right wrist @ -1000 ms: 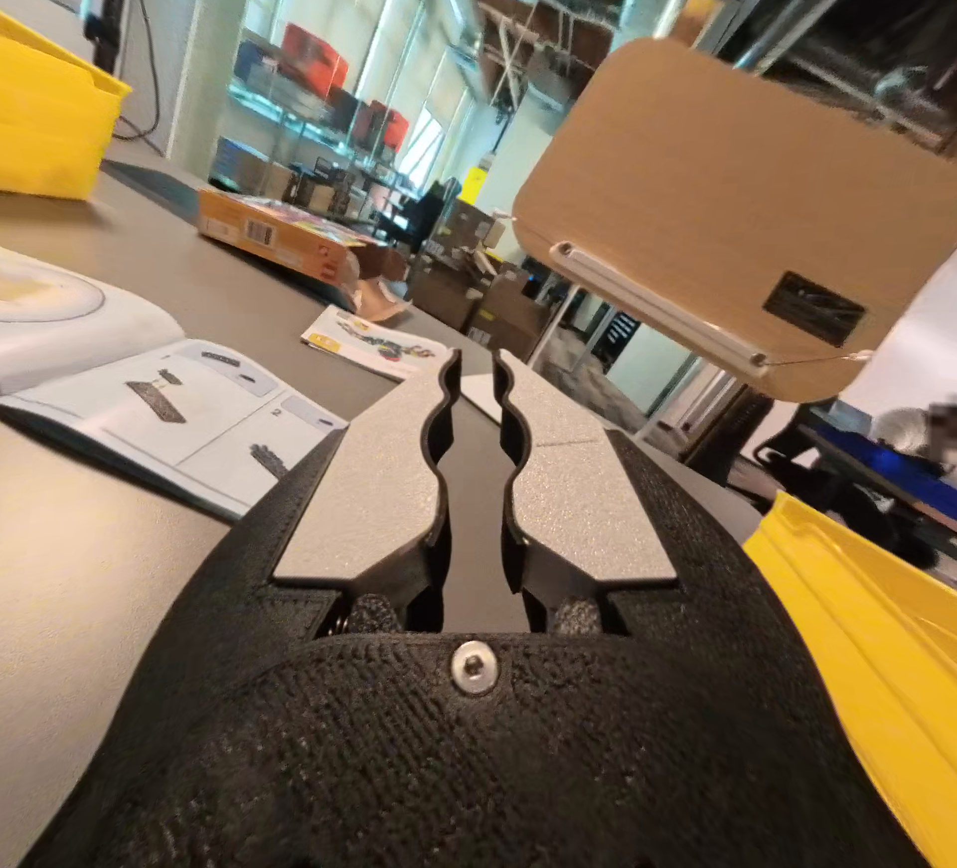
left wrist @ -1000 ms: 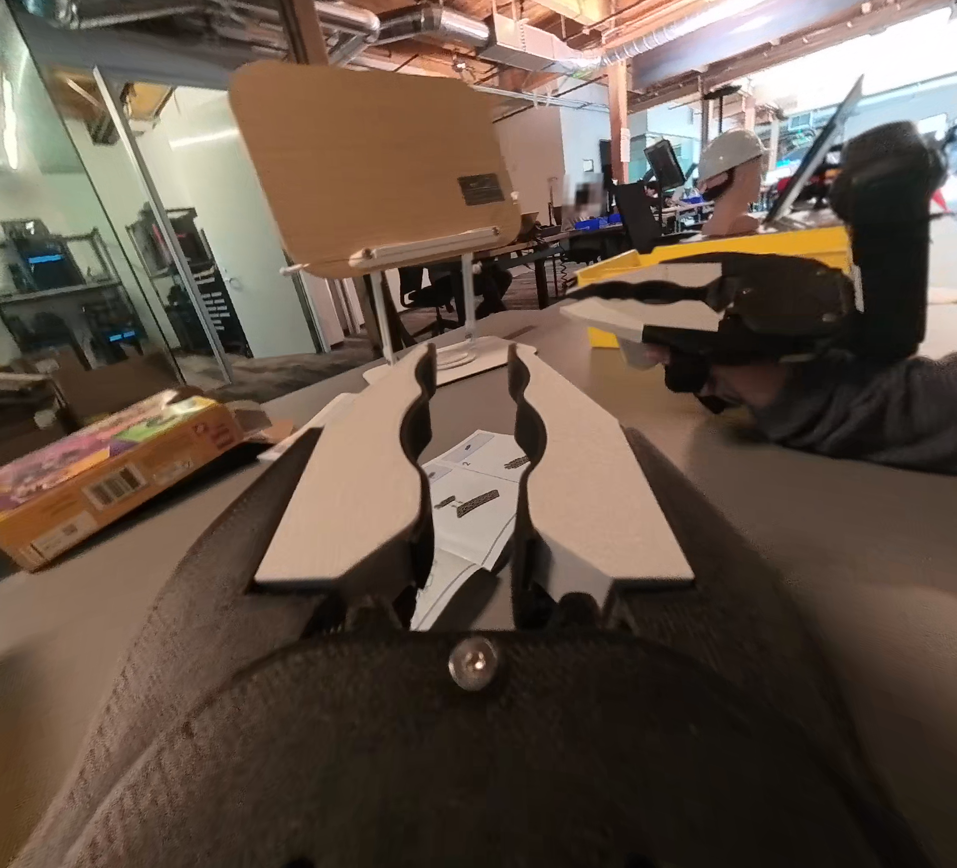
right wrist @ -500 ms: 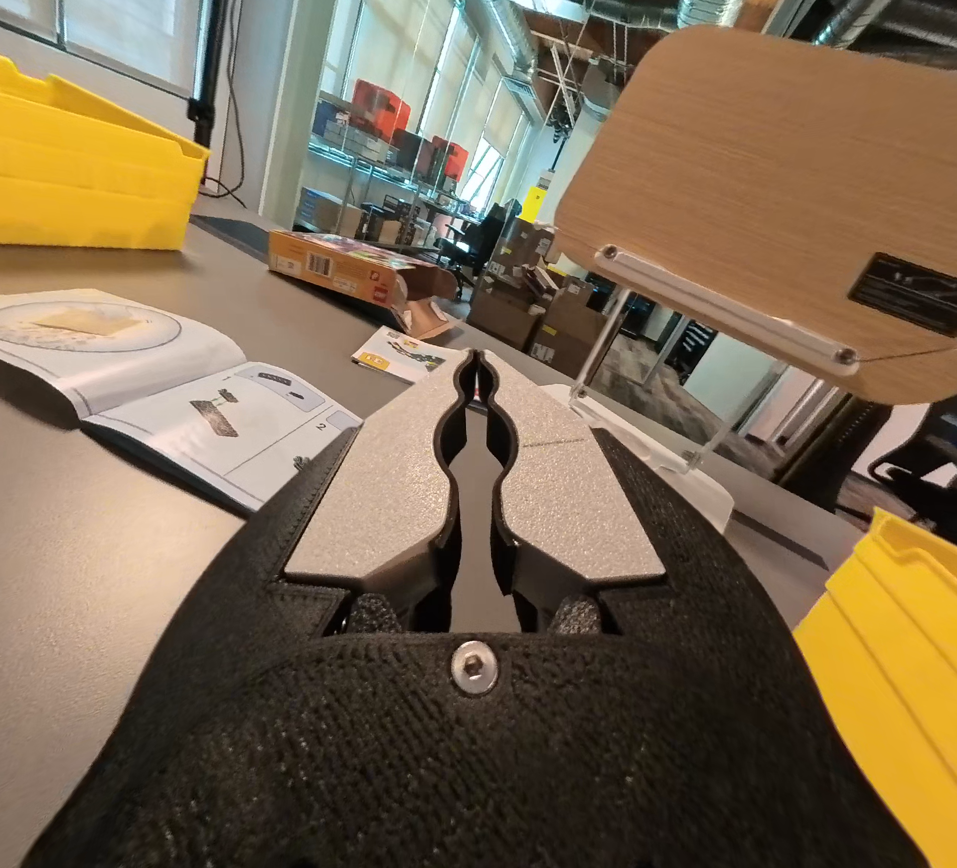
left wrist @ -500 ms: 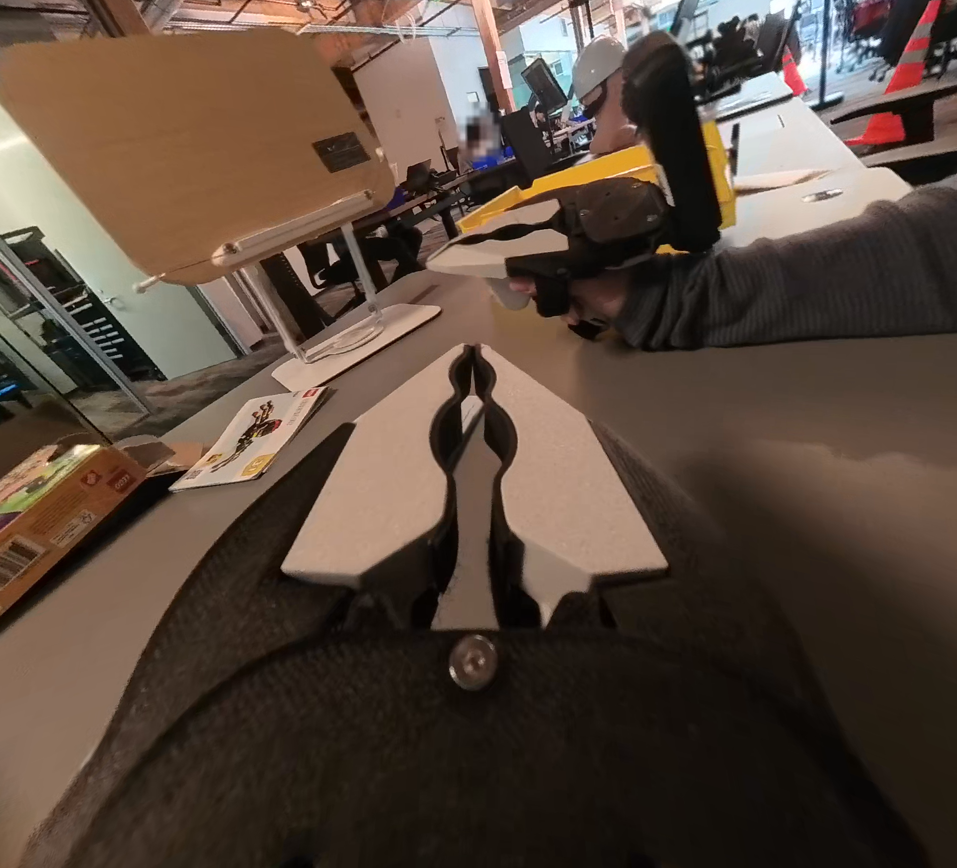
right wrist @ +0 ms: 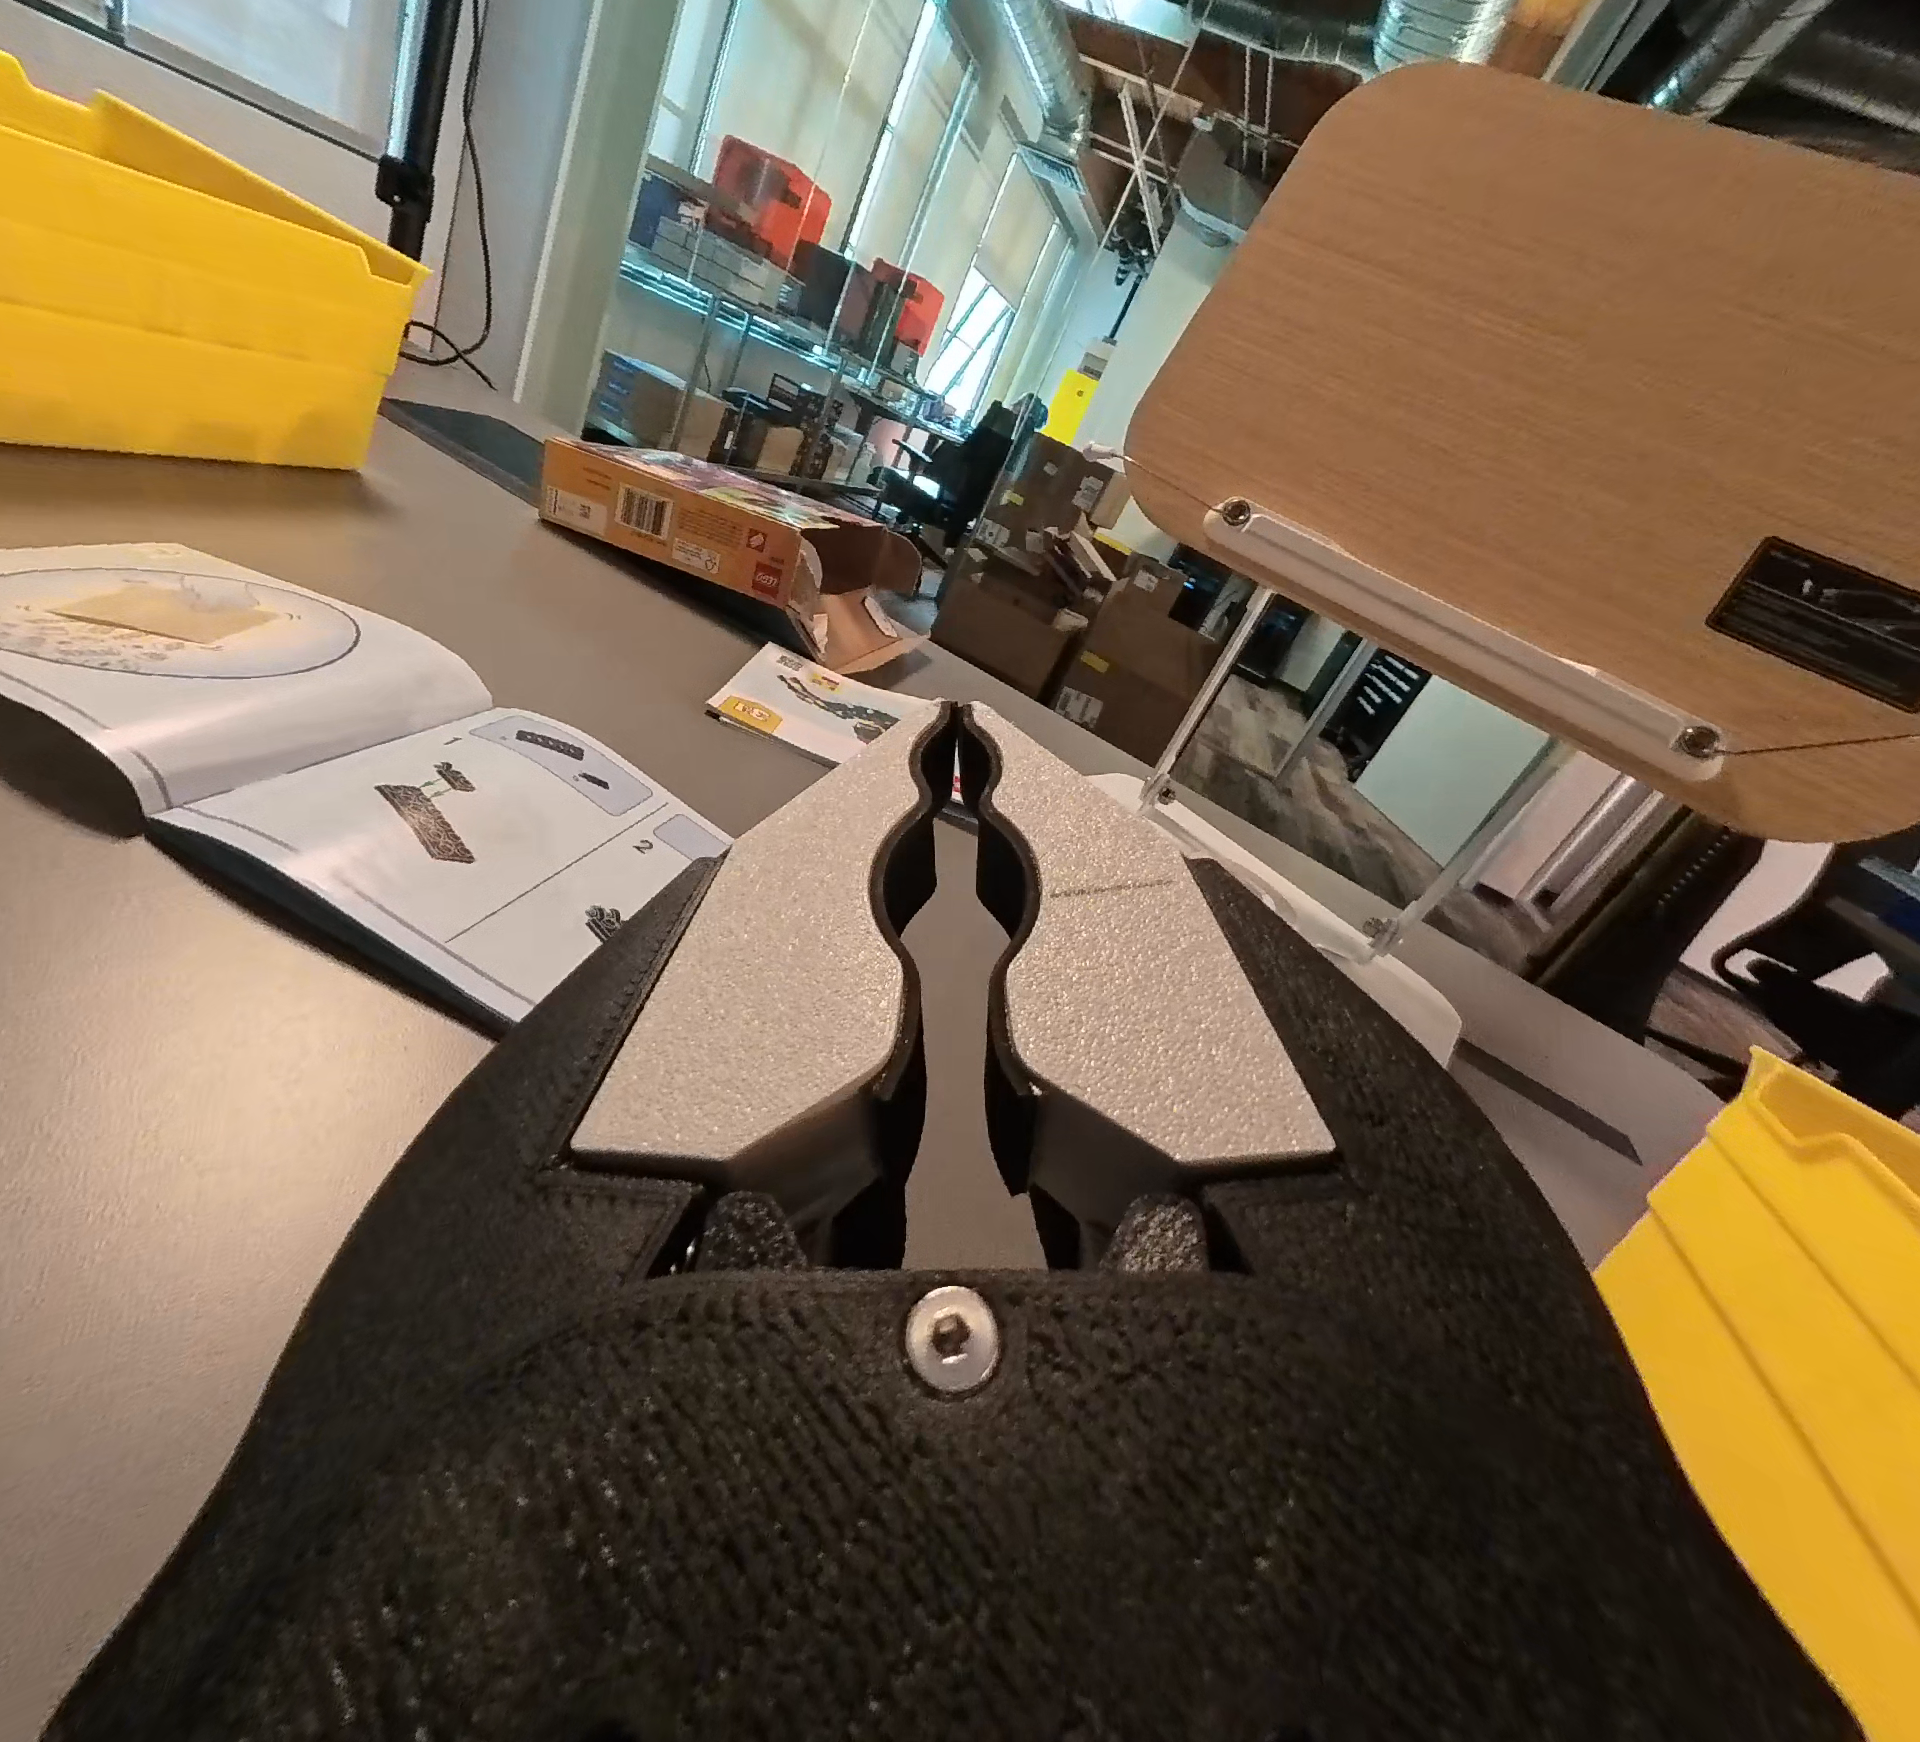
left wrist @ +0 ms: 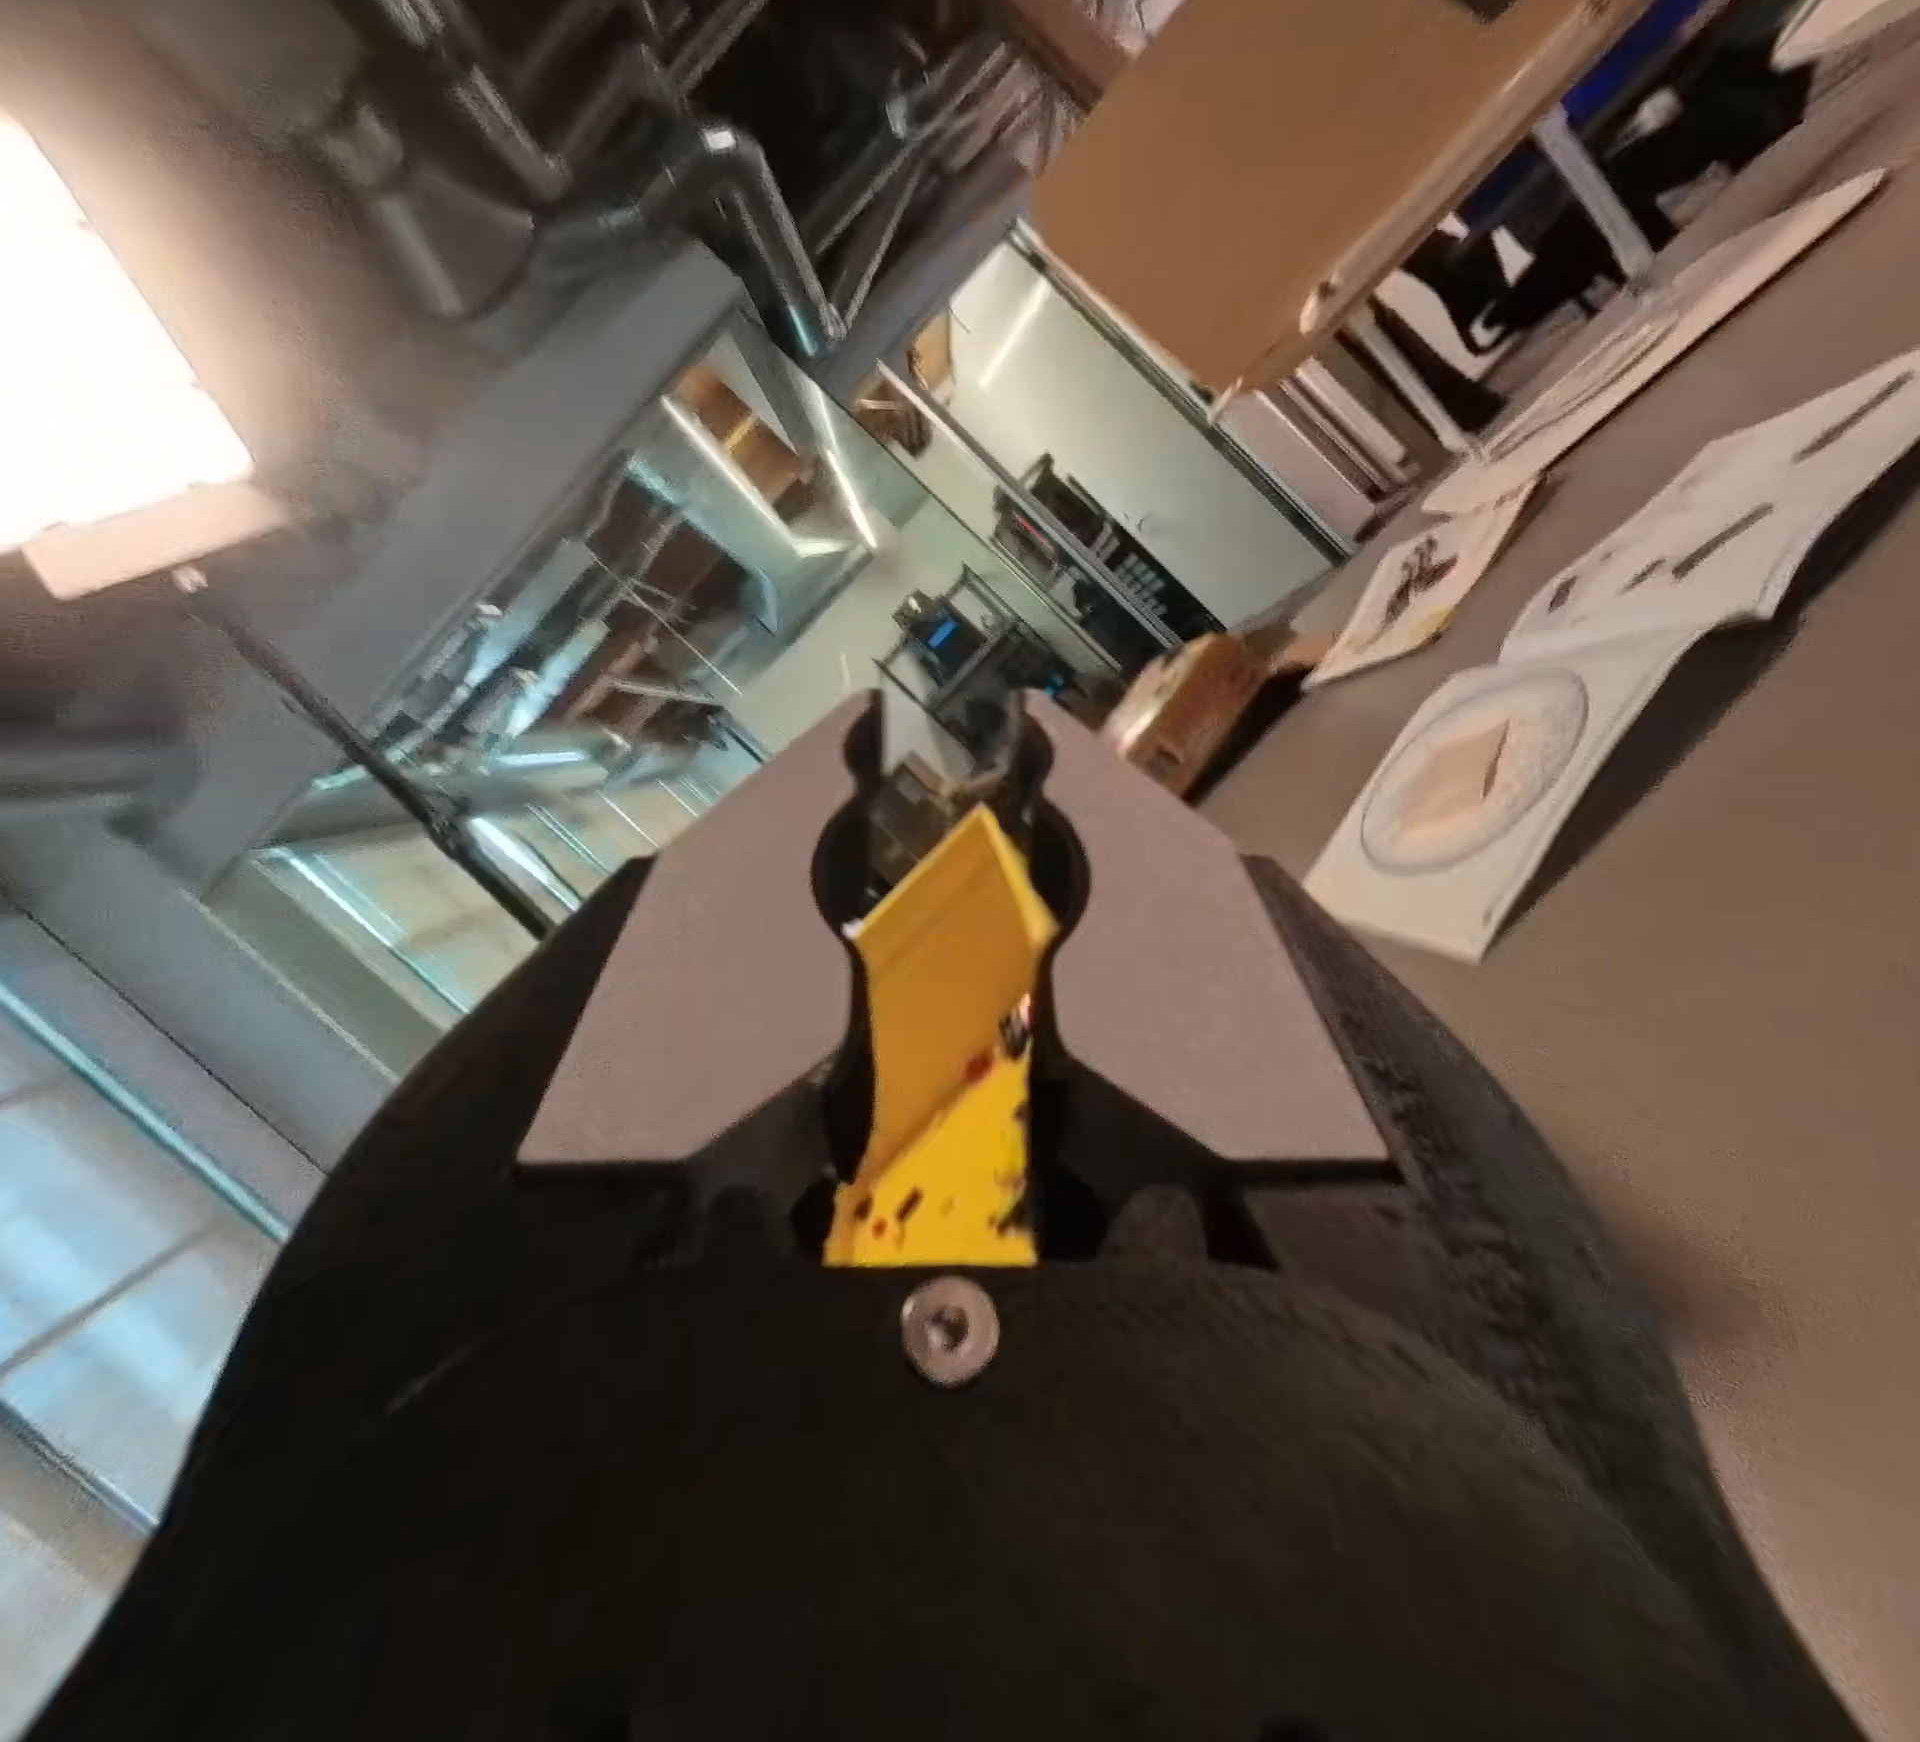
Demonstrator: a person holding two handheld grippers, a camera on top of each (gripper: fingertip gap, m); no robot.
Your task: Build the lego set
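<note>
**Left claw reaches over the parts bin as the build waits to begin**

Left wrist view: my left claw (left wrist: 945, 736) hangs tilted and released, its fingers apart with nothing gripped. Through the gap I see a yellow bin (left wrist: 935, 965) below, with small dark and red specks (left wrist: 1003, 1032) on its floor that I take to be loose lego pieces; motion blur keeps me from naming any brick. The open instruction booklet (left wrist: 1662, 570) lies on the counter (left wrist: 1662, 1121) off to the right, beneath the wooden book stand (left wrist: 1299, 134). To do this step well, I judge I should steady the claw first, pick one piece apart from its neighbours, and come straight down before I squeeze. Swinging in at this angle risks catching the bin wall.

Right wrist view: my right claw (right wrist: 957, 718) sits low over the counter (right wrist: 208, 1121), clenched tip to tip on nothing. Ahead lie the booklet (right wrist: 343, 788), a small leaflet (right wrist: 810, 705) and the opened lego box (right wrist: 675, 518). Stacked yellow bins (right wrist: 177, 342) stand far left and another yellow bin's rim (right wrist: 1787, 1329) is close on the right. No assembled part shows, so I judge the build barely started. This claw should release and be ready to brace the first plate.
</note>
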